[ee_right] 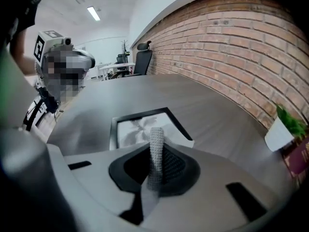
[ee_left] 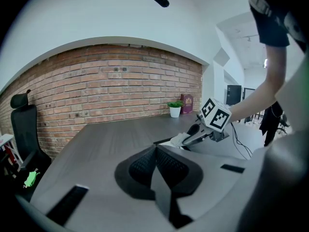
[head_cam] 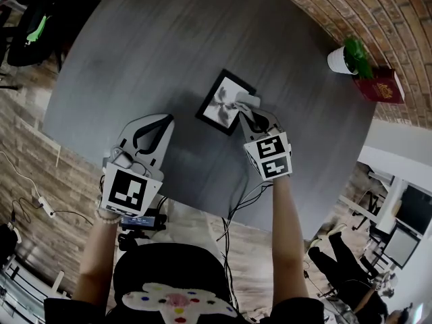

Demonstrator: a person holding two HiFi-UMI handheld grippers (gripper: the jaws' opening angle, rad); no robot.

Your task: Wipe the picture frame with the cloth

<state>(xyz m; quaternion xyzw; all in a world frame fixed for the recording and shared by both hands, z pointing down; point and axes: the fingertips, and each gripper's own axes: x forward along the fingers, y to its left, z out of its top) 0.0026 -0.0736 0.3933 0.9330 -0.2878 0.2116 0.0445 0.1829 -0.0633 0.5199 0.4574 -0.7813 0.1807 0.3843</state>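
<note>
The picture frame lies flat in the middle of the table. The right gripper is clamped on the cloth, which rests on the frame's right edge. To the near left, the left gripper hovers with its jaws together, holding nothing

A picture frame lies flat near the middle of the desk. The cloth rests on the frame's right corner, pinched in the right tool, which reaches in from the near side. The left tool sits over the desk left of the frame and nearer, apart from it. At the desk's far right edge a potted plant stands just left of a book, with the brick wall behind them. An office chair stands beyond the desk's far left.
</note>
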